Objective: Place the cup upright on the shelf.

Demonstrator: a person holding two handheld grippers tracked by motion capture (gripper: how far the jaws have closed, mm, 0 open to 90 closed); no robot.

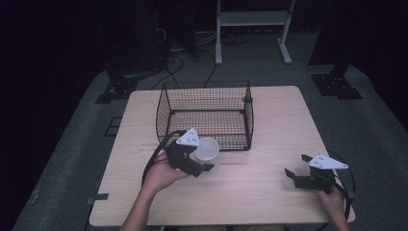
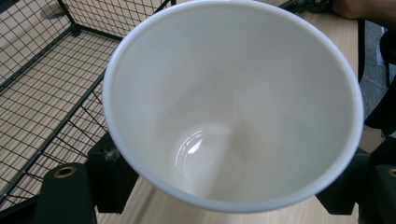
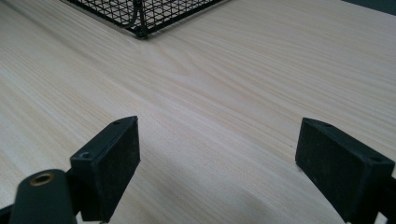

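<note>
left gripper (image 1: pixel 206 163) clamps a white paper cup (image 1: pixel 208 149), with one black jaw on each side of the cup wall below the rim. in the left gripper view the cup (image 2: pixel 233 107) opens toward the camera: the rolled rim forms a wide ring, the inside is bare and white, and a small glossy highlight sits on the bottom. the cup appears lifted off the wooden table (image 1: pixel 269 192); contact between its base and the tabletop cannot be confirmed. in the high view the cup sits just in front of the near wall of the black wire basket (image 1: pixel 204 115), close to that wall; whether it touches the mesh cannot be told. the basket (image 2: pixel 42 93) appears at the left of the left gripper view, with its mesh floor and wall lying beside and beyond the cup rim. the left hand (image 1: pixel 161 175) wraps the gripper body from below, and a black cable loops away to its left.

right gripper (image 1: pixel 293 174) sits near the table's right front corner, well apart from the cup and the basket, held by the right hand (image 1: pixel 334 199). its jaws stand wide apart with nothing between them, and bare wood grain (image 3: pixel 219 140) shows in the gap. one basket corner (image 3: pixel 140 18) lies at the top of the right gripper view.
</note>
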